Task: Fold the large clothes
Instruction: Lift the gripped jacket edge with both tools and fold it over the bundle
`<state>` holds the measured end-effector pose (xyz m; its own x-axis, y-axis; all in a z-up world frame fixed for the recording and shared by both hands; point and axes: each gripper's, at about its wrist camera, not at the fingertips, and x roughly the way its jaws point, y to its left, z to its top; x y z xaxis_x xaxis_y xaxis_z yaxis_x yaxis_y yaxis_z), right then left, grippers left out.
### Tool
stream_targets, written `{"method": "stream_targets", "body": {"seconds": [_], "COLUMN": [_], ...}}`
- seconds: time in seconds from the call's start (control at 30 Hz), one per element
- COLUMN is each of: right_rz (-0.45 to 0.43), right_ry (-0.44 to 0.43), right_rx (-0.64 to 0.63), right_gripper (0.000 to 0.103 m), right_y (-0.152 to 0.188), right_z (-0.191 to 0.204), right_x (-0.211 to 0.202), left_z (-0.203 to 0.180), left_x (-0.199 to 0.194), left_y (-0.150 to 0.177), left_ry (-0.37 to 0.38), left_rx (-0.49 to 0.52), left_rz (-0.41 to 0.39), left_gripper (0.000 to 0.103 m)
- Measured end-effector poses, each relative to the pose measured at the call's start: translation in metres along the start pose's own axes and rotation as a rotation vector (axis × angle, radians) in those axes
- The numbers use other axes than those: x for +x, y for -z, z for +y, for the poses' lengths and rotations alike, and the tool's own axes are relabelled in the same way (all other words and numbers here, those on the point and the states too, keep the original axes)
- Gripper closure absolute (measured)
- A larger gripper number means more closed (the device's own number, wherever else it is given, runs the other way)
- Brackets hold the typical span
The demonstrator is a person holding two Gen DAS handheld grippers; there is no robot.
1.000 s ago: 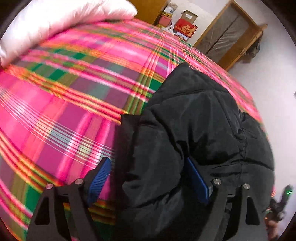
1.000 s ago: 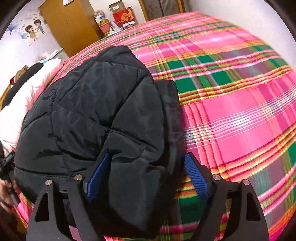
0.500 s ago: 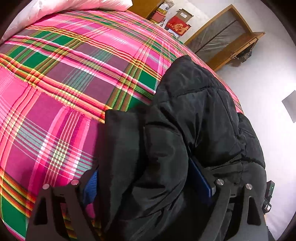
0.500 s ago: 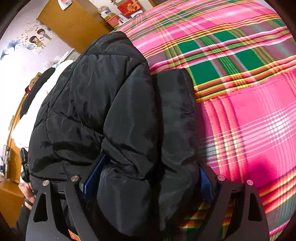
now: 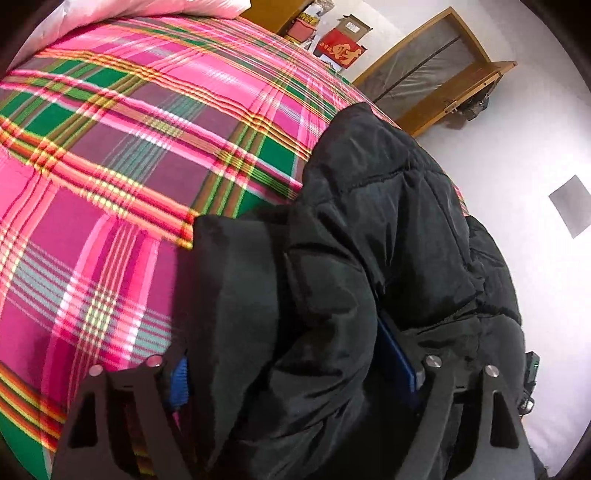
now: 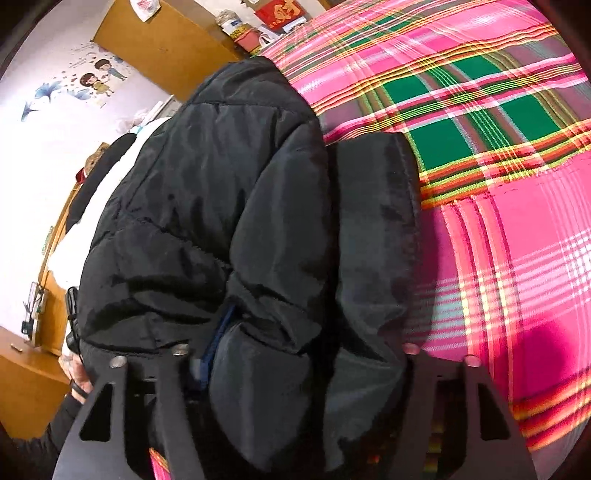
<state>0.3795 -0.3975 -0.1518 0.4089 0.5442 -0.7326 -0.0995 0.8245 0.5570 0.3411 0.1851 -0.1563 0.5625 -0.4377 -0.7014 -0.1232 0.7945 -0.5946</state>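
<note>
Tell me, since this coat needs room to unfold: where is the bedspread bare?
Bare plaid bedspread lies between the black puffer coat and the pink pillow, and beyond the coat's other edge. Crowded: the near edge, where both claws straddle coat.

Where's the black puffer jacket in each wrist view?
Left wrist: black puffer jacket fills centre to lower right, on the plaid bedspread, running down between the left tongs.
Right wrist: jacket fills centre-left, bedspread to its right; right tongs are closing on its near fold.
Shared landmark: red box past the bed's far end.
</note>
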Motion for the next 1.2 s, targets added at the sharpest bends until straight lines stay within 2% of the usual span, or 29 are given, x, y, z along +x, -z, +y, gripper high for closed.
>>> {"method": "stream_targets", "body": {"seconds": [0.17,0.27,0.3,0.43,0.53,0.7,0.9,1.2], "right_rz": [-0.001,-0.005,-0.009,-0.028,-0.042,-0.068,-0.099,-0.135], "right_ry": [0.005,0.025,0.035,0.098,0.131,0.138,0.123,0.048], "right_rx": [0.001,-0.002,-0.003,-0.025,-0.037,-0.061,-0.097,-0.122], "right_gripper": [0.051,0.054,0.057,0.069,0.075,0.078,0.078,0.078], "right_y": [0.001,-0.001,-0.001,-0.001,-0.001,0.001,0.009,0.03], "right_z": [-0.002,0.003,0.009,0.031,0.046,0.07,0.094,0.139], "right_x": [0.0,0.002,0.001,-0.008,-0.019,-0.05,-0.086,-0.106], "left_z": [0.002,-0.003,-0.008,-0.026,-0.041,-0.064,-0.082,-0.087], "left_x": [0.0,0.003,0.002,-0.011,-0.028,-0.07,-0.107,-0.188], "left_y": [0.003,0.002,0.002,0.001,0.003,0.008,0.012,0.01], "left_ry": [0.02,0.022,0.014,-0.064,-0.109,-0.094,-0.073,-0.086], "left_rx": [-0.004,0.008,0.019,0.066,0.092,0.121,0.136,0.193], "left_rz": [0.007,0.002,-0.002,-0.026,-0.055,-0.127,-0.143,-0.222], "left_gripper": [0.026,0.036,0.044,0.066,0.073,0.076,0.076,0.076]}}
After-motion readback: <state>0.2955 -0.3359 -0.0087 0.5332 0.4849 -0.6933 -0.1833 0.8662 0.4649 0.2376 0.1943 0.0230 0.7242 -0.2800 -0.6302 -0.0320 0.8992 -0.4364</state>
